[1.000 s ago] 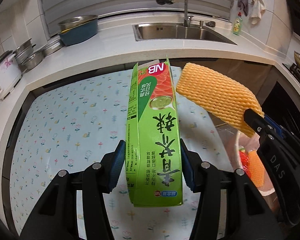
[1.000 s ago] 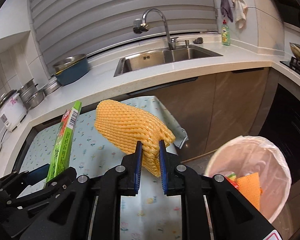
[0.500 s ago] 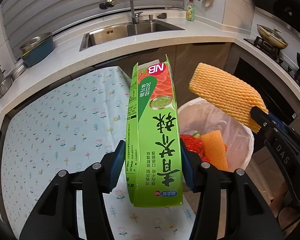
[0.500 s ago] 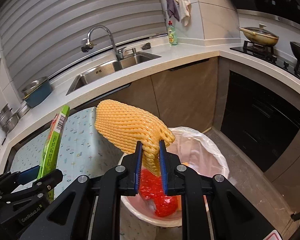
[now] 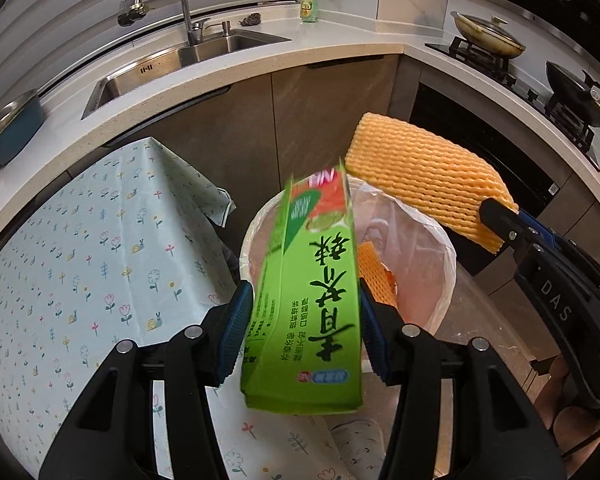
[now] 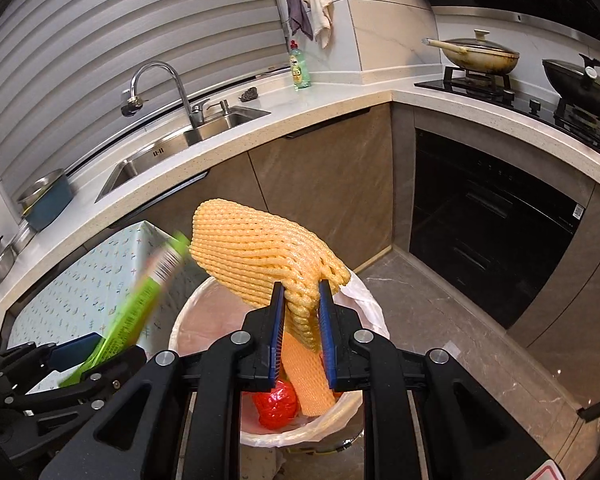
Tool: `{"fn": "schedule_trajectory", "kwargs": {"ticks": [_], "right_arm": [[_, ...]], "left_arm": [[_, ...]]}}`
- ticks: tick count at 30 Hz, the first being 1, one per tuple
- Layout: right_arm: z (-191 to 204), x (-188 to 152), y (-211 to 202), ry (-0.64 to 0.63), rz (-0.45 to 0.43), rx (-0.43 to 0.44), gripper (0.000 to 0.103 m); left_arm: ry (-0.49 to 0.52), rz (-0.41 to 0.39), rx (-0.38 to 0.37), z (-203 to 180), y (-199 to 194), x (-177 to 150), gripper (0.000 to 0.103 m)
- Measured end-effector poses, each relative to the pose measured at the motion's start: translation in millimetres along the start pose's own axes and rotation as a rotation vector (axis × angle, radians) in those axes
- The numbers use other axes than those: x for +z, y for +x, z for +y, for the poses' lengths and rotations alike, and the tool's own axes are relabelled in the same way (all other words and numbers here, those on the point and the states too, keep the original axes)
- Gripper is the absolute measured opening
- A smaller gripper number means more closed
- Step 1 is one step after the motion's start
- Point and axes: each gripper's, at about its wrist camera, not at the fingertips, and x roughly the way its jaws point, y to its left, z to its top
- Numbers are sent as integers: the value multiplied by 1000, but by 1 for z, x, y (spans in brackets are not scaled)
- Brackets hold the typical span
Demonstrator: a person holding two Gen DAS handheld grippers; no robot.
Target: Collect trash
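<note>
A green carton (image 5: pixel 312 300) sits between the fingers of my left gripper (image 5: pixel 306 328), tilted forward and motion-blurred over the lined trash bin (image 5: pixel 440 240); small gaps show beside the pads, so the jaws look opened. The carton also shows in the right wrist view (image 6: pixel 140 308). My right gripper (image 6: pixel 302 328) is shut on an orange foam net (image 6: pixel 260 256) and holds it above the bin (image 6: pixel 204 300). The net also shows in the left wrist view (image 5: pixel 424 176). Inside the bin lie another orange net (image 6: pixel 308 376) and a red wrapper (image 6: pixel 276 404).
A table with a flowered cloth (image 5: pixel 80 264) stands left of the bin. Behind is a counter with a sink (image 6: pixel 188 140) and a faucet (image 6: pixel 156 80). An oven (image 6: pixel 488 232) and a stove with pans (image 6: pixel 480 60) are at the right. The floor is grey tile (image 6: pixel 440 312).
Both grippers have swung right from the table to above the bin. The left jaws have loosened and the green carton tips forward towards the bin. The right gripper still holds the net.
</note>
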Motion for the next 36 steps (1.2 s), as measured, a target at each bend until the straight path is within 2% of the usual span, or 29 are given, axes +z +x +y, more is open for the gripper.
{"fn": "schedule_trajectory", "kwargs": {"ticks": [5,10,17,22,27,36], "right_arm": [[-3,1,5,4,5,-6,16],[-1,0,9,-2,11,-1,17],[8,-2,17,-16,33,24,20],[16,-4,21,-29,44,44,25],[25,-4,19,-46,34,51,36],[34,-3,8,-64,26,66,44]], "left_arm": [[16,3,-3,-4,14,3,49],[-10,-4,2,5,18,1,53],[-45,-13,51,22,16,-1,54],[-64,-33,70,31,9,-2,59],[-72,-45,97,36,5,-2,67],[-88,-52,116,42,-2,-5,68]]}}
